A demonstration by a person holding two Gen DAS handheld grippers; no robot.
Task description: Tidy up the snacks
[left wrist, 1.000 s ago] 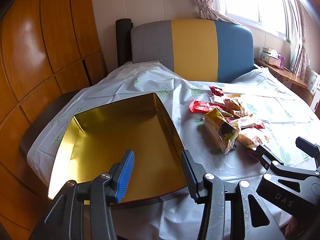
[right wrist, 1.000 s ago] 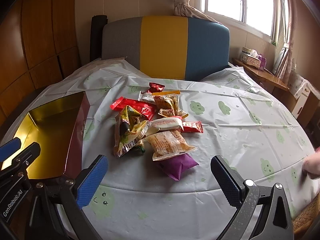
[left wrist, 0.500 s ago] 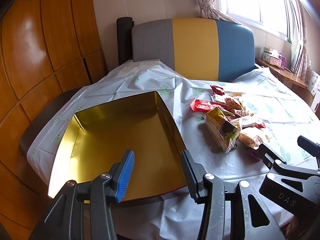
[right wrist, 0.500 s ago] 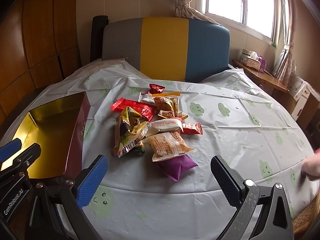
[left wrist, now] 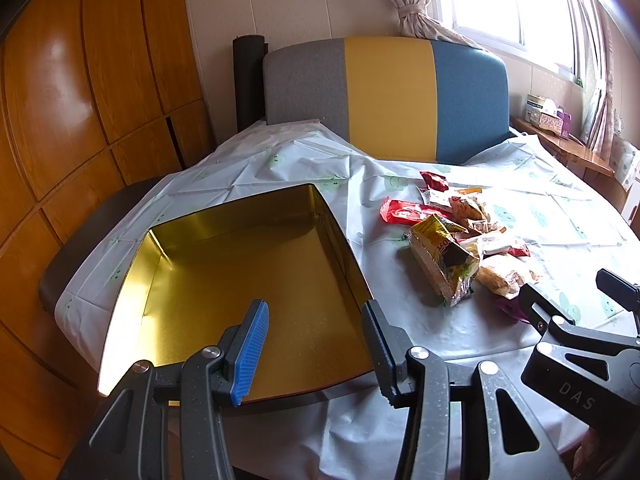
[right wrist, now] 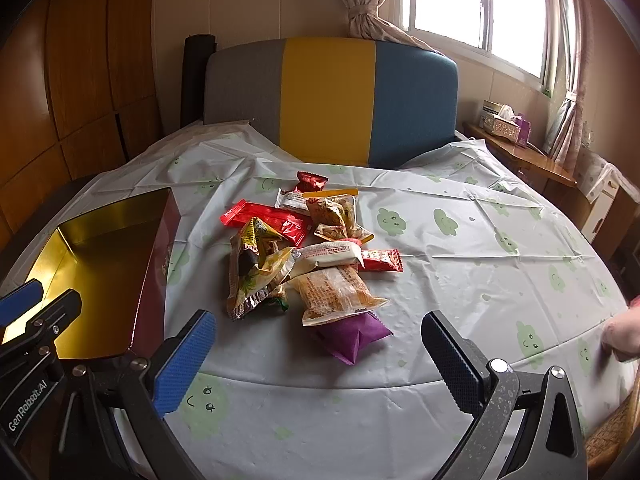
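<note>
Here, much of the snack pile [right wrist: 312,252] hides itself: the purple foil pouch [right wrist: 354,334] lies half under the clear-wrapped orange biscuit pack [right wrist: 334,294], and the wrappers at the back overlap so their print cannot be read. From the left wrist view the pouch is nearly covered by the right gripper's black finger. A fingertip [right wrist: 620,334] enters at the right frame edge, its hand cut off.

The right gripper [right wrist: 318,356] hangs over the near table edge with its jaws spread wide and nothing between them; the purple pouch lies just ahead of the gap, the rest of the pile beyond it. The left gripper [left wrist: 314,344] stands with its jaws partly apart, also holding nothing, above the near right corner of the shallow gold-lined rectangular tin [left wrist: 224,280], which is empty inside. The pile lies to the right of that tin, apart from its dark red outer wall.

The white plastic tablecloth with green cloud faces [right wrist: 480,248] is bare to the right of the snacks up to the round table's rim. The tin's near edge sits close to the table's near edge, and the grey, yellow and blue chair back [right wrist: 332,100] rises behind the far rim.
</note>
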